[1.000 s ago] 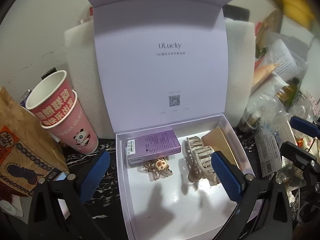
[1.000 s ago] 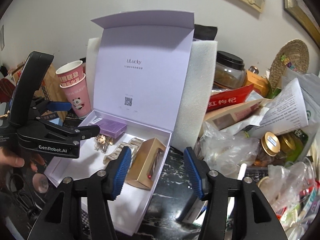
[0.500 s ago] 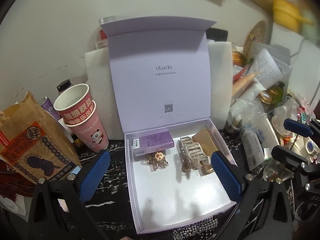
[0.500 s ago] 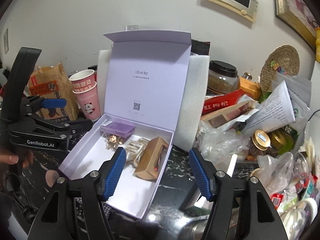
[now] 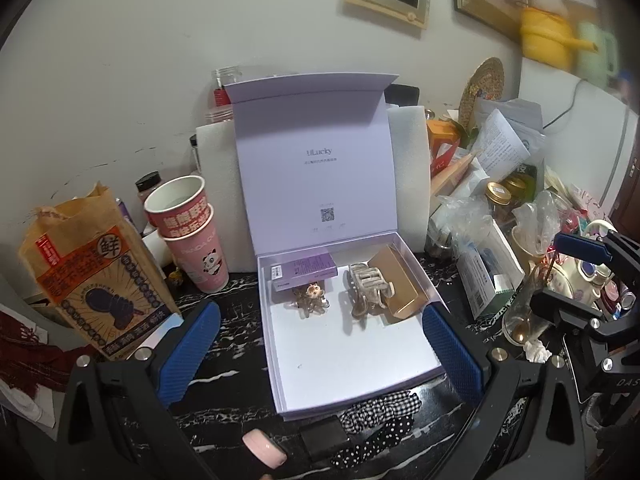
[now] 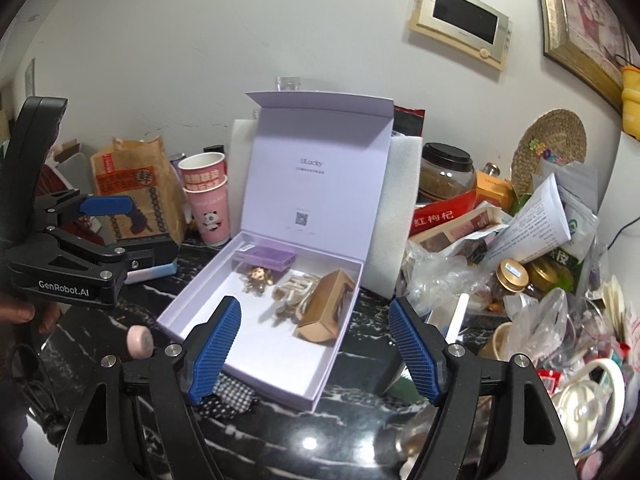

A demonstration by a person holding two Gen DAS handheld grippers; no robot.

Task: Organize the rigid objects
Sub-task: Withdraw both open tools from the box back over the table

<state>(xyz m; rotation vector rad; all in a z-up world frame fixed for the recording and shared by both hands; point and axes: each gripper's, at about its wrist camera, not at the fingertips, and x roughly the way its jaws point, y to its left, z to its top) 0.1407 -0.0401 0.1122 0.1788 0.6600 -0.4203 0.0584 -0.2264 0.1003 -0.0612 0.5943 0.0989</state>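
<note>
Left tool (image 5: 320,344) agape, empty; right tool (image 6: 316,344) just widened, empty.

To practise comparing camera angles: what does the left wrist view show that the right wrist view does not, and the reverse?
Only the left wrist view shows the yellow kettle on the high shelf and the white teapot behind the right tool.

Only the right wrist view shows the dark-lidded glass jar and the hand holding the left tool.

Both show the open lilac box holding a purple packet, hair clip and gold carton, plus the stacked pink cups.

Open lilac box (image 5: 276,344) holds purple carton (image 5: 304,273), charm (image 5: 310,298), claw clip (image 5: 368,290), gold box (image 5: 398,286).
</note>
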